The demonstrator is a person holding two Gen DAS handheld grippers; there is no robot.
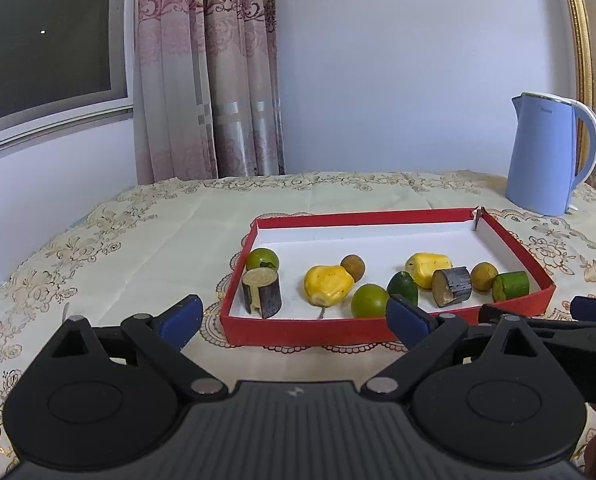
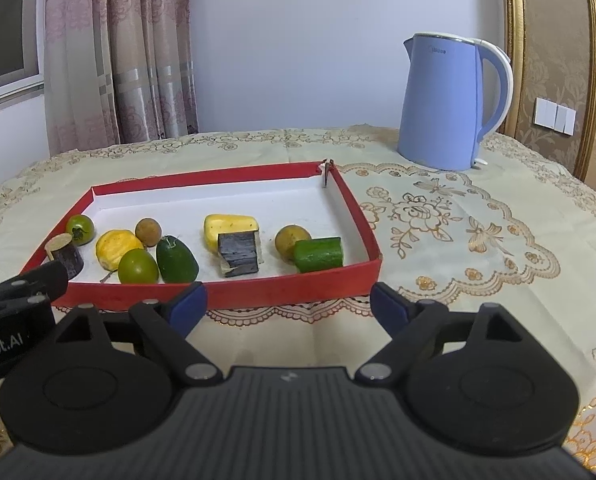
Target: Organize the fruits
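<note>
Both our left hand-held gripper (image 1: 294,322) and right hand-held gripper (image 2: 288,306) hang spread apart and empty at the lower frame. The fruits sit in the red tray (image 2: 258,290) at centre; we should descend squarely over one round green fruit (image 2: 138,267), avoiding its neighbours.

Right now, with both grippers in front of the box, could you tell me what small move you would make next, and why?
I would probably ease the right gripper forward over the near wall of the red box toward the cut green piece. Both grippers are open and empty, the left gripper equally short of the box, and that piece lies nearest the right one.
</note>
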